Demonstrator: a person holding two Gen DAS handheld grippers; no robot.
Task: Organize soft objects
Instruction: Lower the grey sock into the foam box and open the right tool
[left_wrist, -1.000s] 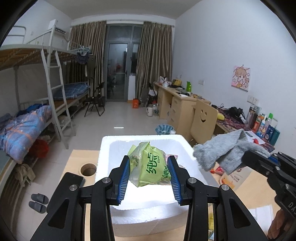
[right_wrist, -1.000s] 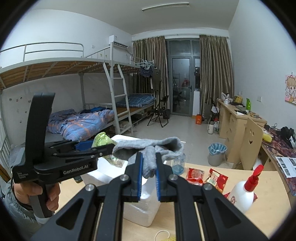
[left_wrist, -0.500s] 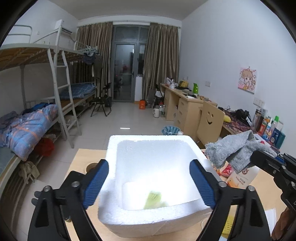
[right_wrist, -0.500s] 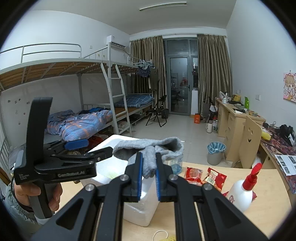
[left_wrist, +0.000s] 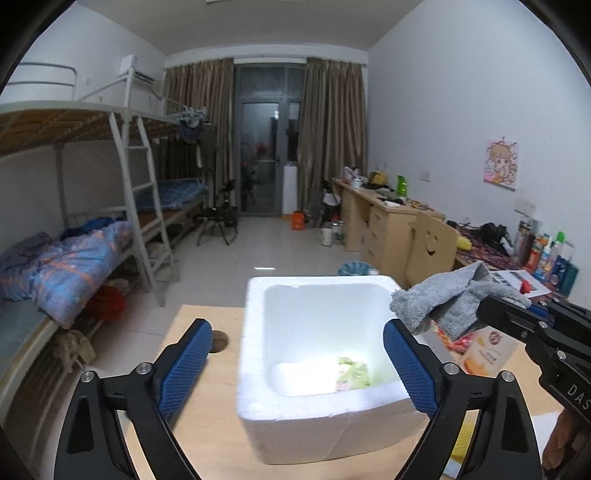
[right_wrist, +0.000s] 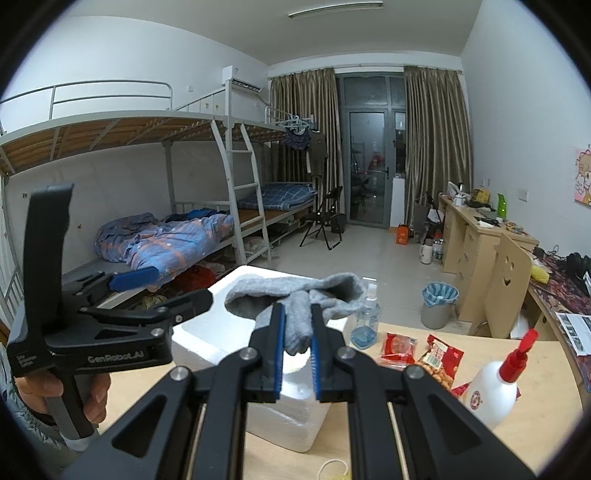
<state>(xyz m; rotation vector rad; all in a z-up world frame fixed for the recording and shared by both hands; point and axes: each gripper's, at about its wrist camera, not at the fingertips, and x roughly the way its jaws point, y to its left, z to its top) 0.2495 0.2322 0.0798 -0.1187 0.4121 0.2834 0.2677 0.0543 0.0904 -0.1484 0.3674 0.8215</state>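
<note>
now left gripper (left_wrist: 297, 363) spread wide above white foam box (left_wrist: 325, 428), nothing between blue pads (left_wrist: 410, 363). green packet (left_wrist: 352, 373) lies inside box, at near right corner of its floor. right gripper (right_wrist: 297, 347) clamps grey sock (right_wrist: 299, 306), held in air over box's right edge. box sits on wooden table (left_wrist: 207, 443).

green packet (left_wrist: 354, 373): washed out by glare on the floor of the foam box (left_wrist: 325, 417); print unreadable.
gray sock (right_wrist: 295, 306): middle hidden between the pads of the right gripper (right_wrist: 297, 352).
snack bags (left_wrist: 476, 341): mostly covered by sock and gripper in left view.
yellow string (right_wrist: 334, 469): cut by bottom edge.
desk bottles (left_wrist: 543, 251): labels too small.
</note>
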